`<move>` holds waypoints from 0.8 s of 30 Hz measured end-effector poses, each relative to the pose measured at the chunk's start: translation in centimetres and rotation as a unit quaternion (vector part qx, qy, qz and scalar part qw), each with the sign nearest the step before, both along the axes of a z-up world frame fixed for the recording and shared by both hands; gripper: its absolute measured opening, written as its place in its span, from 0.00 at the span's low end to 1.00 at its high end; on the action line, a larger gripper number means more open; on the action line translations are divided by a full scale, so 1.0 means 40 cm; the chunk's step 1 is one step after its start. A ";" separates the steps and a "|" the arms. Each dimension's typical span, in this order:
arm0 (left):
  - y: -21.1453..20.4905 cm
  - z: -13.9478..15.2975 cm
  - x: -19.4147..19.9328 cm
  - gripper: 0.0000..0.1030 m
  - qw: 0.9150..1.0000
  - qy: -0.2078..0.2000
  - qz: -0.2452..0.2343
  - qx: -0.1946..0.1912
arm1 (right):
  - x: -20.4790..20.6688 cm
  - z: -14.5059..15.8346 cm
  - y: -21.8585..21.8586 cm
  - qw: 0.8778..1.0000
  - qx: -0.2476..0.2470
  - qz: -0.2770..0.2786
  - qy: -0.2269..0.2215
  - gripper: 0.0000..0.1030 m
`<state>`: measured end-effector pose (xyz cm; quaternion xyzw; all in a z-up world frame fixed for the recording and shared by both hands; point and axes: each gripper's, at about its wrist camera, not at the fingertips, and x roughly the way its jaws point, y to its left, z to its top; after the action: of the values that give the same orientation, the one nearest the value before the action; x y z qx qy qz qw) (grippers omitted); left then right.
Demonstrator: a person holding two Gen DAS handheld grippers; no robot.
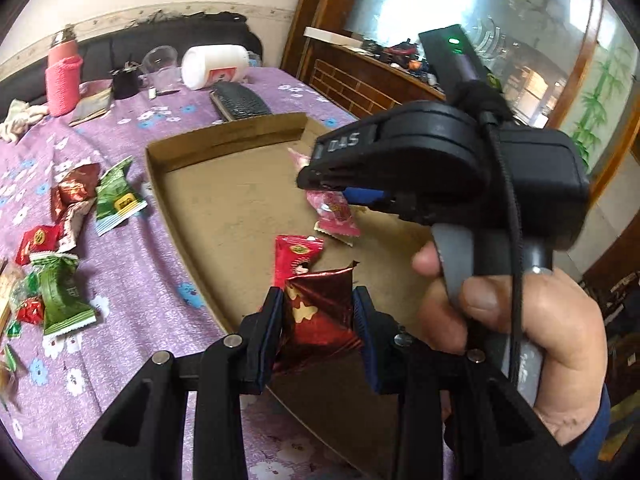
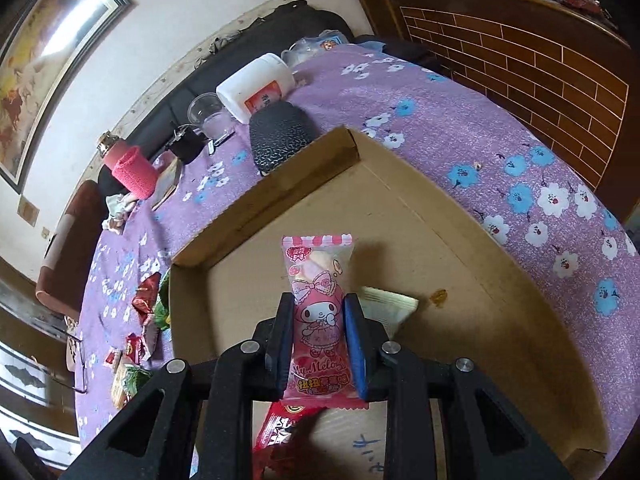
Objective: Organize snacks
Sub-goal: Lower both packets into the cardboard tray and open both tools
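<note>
Over the box [image 2: 500, 280], my left hand-held gripper [image 1: 318, 320] clamps a red packet [image 1: 320, 312], my right [image 2: 318, 340] a pink one [image 2: 318, 304]; crowded together, they could collide.

Lower half of the dark red foil packet [image 1: 320, 320] hidden between the pads. Red wrapper [image 2: 280, 432] mostly covered by the pink packet [image 2: 320, 304], print unreadable. Snacks [image 1: 8, 320] cut off at left edge.
</note>
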<state>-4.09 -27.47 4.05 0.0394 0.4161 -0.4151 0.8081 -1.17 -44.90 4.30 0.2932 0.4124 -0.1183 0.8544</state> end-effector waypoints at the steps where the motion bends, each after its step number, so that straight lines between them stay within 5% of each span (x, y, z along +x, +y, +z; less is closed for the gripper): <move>1: 0.000 -0.002 -0.002 0.33 1.000 0.001 -0.001 -0.003 | -0.001 -0.001 -0.001 1.000 -0.004 -0.003 0.002 0.25; 11: 0.009 -0.005 0.004 0.34 1.000 0.009 -0.013 -0.020 | -0.002 0.007 0.005 1.000 -0.024 -0.010 0.007 0.25; 15: 0.015 -0.002 0.003 0.38 1.000 0.012 -0.011 -0.026 | -0.009 0.021 0.006 0.999 -0.034 -0.017 0.001 0.40; 24: 0.049 0.066 -0.005 0.39 0.999 -0.009 0.013 -0.036 | -0.040 0.085 0.019 0.997 -0.043 -0.017 -0.062 0.40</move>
<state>-4.30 -25.50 6.71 0.0080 0.3939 -0.4187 0.8182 -2.77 -44.14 7.72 0.2699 0.3482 -0.1320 0.8880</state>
